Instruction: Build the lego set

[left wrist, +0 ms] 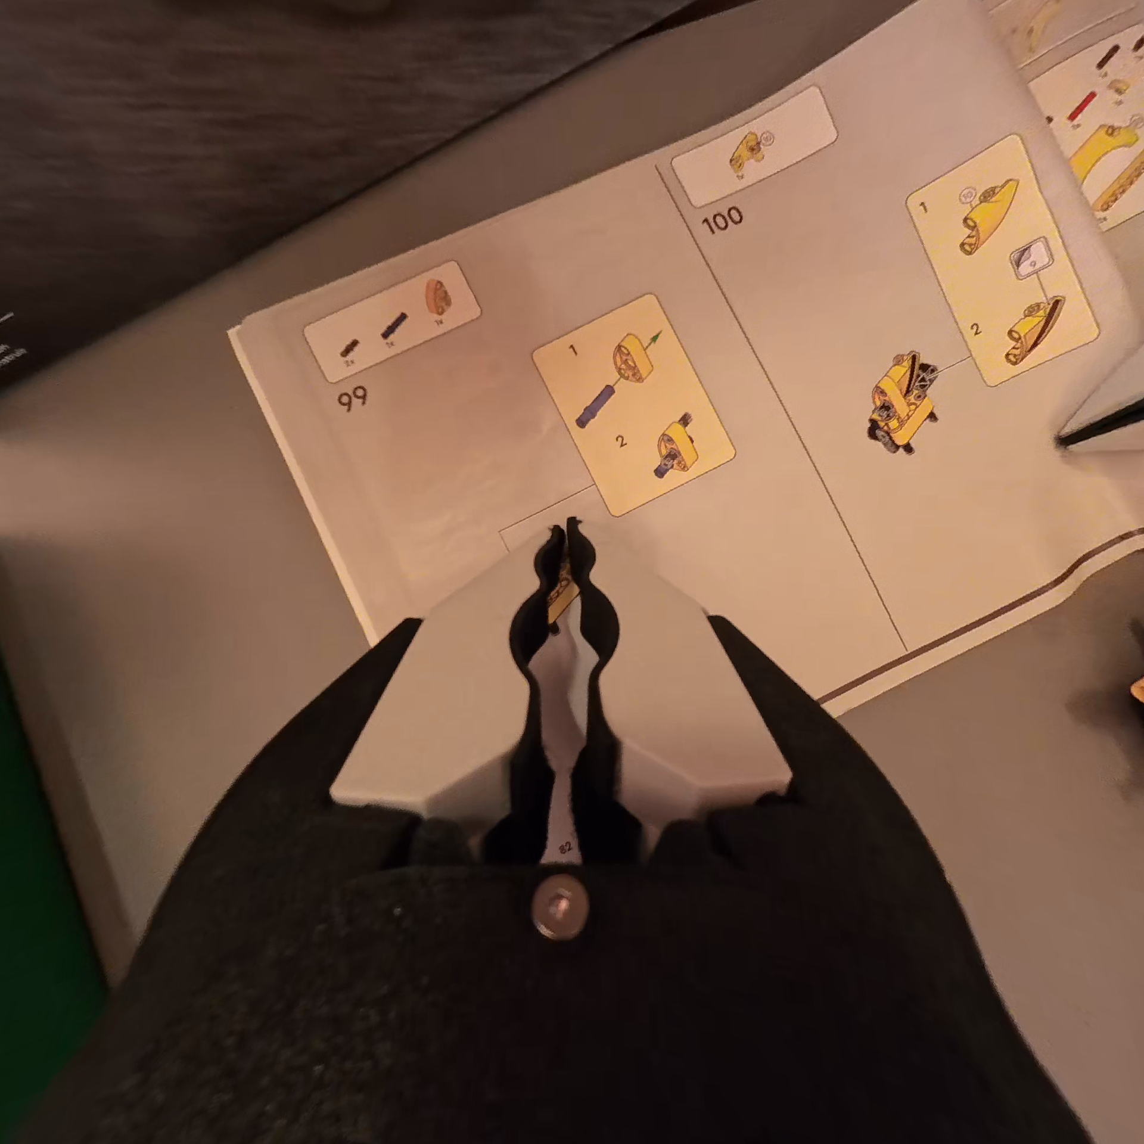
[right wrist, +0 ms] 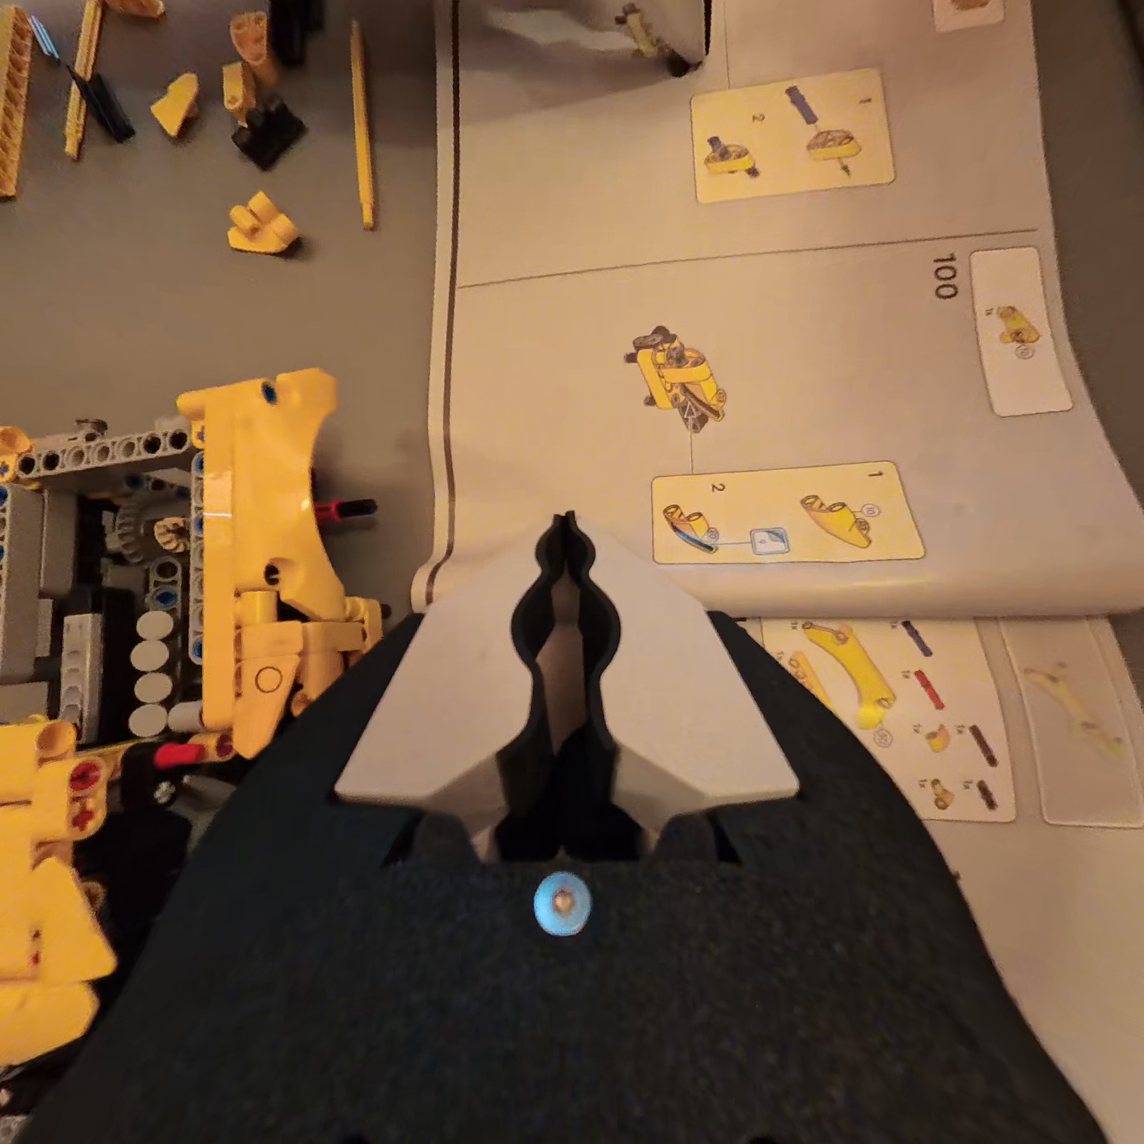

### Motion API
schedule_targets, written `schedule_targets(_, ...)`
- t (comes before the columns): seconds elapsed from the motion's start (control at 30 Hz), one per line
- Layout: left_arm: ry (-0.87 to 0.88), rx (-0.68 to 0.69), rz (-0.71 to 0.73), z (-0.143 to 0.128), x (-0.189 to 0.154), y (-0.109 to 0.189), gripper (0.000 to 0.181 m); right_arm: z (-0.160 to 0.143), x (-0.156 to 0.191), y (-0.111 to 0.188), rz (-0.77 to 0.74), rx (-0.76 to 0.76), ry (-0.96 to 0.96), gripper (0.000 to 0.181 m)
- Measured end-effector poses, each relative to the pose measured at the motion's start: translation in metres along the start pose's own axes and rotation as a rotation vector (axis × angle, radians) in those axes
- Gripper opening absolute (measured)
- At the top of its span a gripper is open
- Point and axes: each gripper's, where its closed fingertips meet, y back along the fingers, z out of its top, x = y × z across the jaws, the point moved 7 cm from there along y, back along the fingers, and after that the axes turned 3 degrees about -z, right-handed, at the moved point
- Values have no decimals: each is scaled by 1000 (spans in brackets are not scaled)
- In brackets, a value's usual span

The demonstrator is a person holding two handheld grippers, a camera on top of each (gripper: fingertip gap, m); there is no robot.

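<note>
Two wrist views look down on a grey table [right wrist: 186, 297] in dim, warm light.

In the left view, the left gripper [left wrist: 564, 526] hangs over an open instruction booklet [left wrist: 774, 495], its jaws drawn almost together with only a sliver between the tips. Yellow shows through the gap behind them; whether that is a held piece or a printed drawing on the page cannot be told. The booklet fills the upper right of the frame, probably laid flat so the steps can be read while building. A dark surface crosses the upper left.

In the right view, the right gripper [right wrist: 566, 517] is closed and empty over the booklet's edge. The half-built yellow model [right wrist: 260, 526] sits at middle left, beside the booklet. Loose yellow and black pieces [right wrist: 260, 226] lie scattered at upper left, within easy reach.
</note>
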Motion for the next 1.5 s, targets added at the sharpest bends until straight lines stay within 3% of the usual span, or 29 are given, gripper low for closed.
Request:
schedule_targets(0.1,-3,1,4,1,0,0,2,4,2,9,8,-55,-72,0)
schedule_targets(0.17,-10,5,15,1,0,0,2,6,7,37,12,-133,-117,0)
schedule_targets(0.27,-30,7,23,0,-1,0,2,1,39,89,50,-295,-187,63)
schedule_targets(0.33,-31,8,16,0,-1,0,2,-19,71,100,-21,-172,-96,84)
schedule_targets(0.4,-21,5,2,0,0,0,2,-32,102,92,-49,-56,-44,99)
schedule_targets(0.53,0,-4,-23,0,2,1,2,-46,127,73,-201,161,10,94)
schedule_targets(0.6,8,-5,-28,-2,4,2,2,-47,129,72,-273,185,10,81)
schedule_targets(0.87,31,-2,-22,-6,12,7,3,-48,140,71,-279,141,-67,81)
schedule_targets(0.97,36,5,4,-8,16,15,8,-35,146,83,-249,-8,-110,95)
schedule_targets(1.03,49,-12,42,-8,22,26,12,-24,142,99,-278,-167,-163,93)
schedule_targets(1.13,102,-88,104,-3,32,44,21,-28,118,120,-465,-353,-271,80)
schedule_targets(1.23,150,-184,41,4,32,54,25,-42,102,130,-592,-509,-372,75)
schedule_targets(1.4,180,-239,-28,9,28,55,26,-61,99,141,-705,-480,-381,69)
schedule_targets(1.5,138,-222,-16,7,30,58,26,-62,99,147,-717,-551,-400,60)
